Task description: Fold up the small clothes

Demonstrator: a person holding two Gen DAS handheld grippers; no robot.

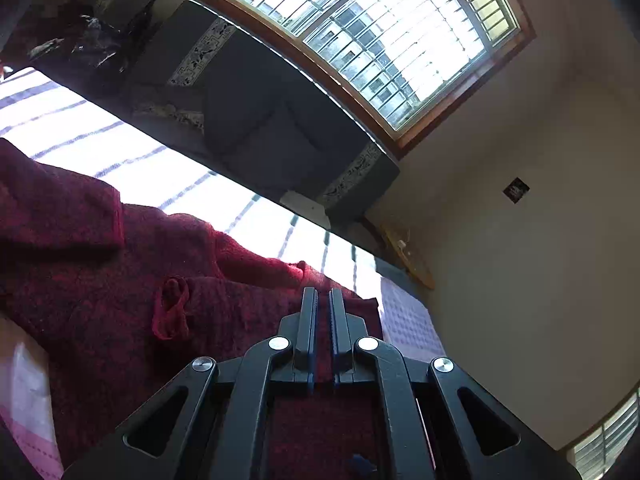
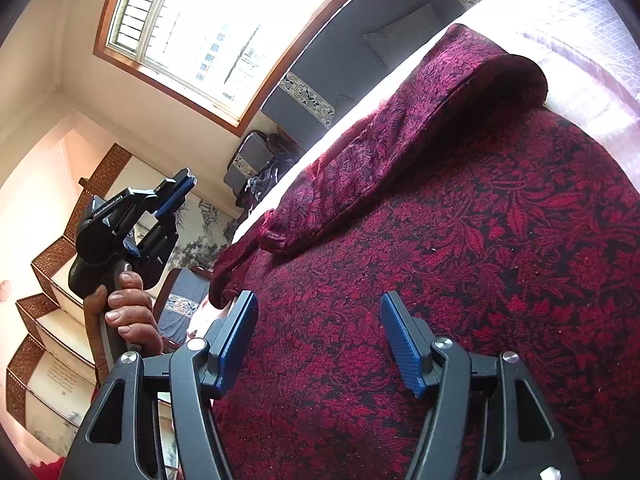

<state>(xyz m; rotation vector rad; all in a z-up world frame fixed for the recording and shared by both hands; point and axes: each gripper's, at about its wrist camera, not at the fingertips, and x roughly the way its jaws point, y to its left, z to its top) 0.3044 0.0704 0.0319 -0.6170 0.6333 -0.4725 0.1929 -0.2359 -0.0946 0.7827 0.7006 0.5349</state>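
A dark red floral garment [image 2: 460,240] fills the centre and right of the right wrist view, spread on a pale striped cloth [image 1: 120,152]. The right gripper [image 2: 320,320], bottom centre, has its jaws well apart over the fabric, clasping nothing. The left gripper [image 2: 176,196], at left of that frame, is raised in a hand [image 2: 124,312]; its jaws are together and empty.

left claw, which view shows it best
The right wrist view: the whole left claw shows from the side, raised in a hand, shut and empty. The left wrist view shows only its own fingers from behind, over the red garment.
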